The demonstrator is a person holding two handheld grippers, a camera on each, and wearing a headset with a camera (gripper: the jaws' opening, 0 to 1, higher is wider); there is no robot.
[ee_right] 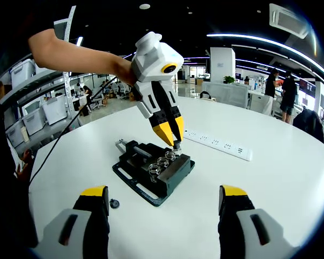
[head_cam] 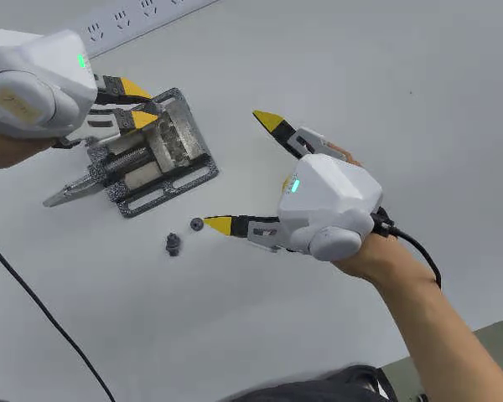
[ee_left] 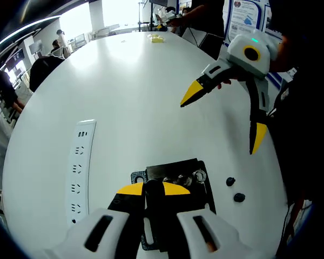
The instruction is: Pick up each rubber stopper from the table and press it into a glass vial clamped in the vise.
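A black vise [head_cam: 163, 172] [ee_right: 151, 183] [ee_left: 200, 191] on the white table clamps clear glass vials [ee_right: 162, 161] [ee_left: 198, 175] in a row. My left gripper [head_cam: 140, 104] [ee_left: 154, 189] [ee_right: 171, 132] hangs just over the vise's far end, shut on a small dark rubber stopper [ee_right: 176, 144] right above the vials. Two loose dark stoppers [head_cam: 196, 224] [head_cam: 173, 244] [ee_left: 230, 181] [ee_left: 239, 197] lie on the table in front of the vise. My right gripper [head_cam: 243, 172] [ee_right: 163, 191] [ee_left: 223, 117] stands wide open to the right of the vise, its lower fingertip close to one loose stopper [ee_right: 114, 203], holding nothing.
A white power strip [head_cam: 126, 21] [ee_left: 80, 170] [ee_right: 218, 144] lies behind the vise. A black cable [head_cam: 42, 310] crosses the table at the near left. The vise's screw handle [head_cam: 71, 191] sticks out to the left. People and desks fill the room beyond.
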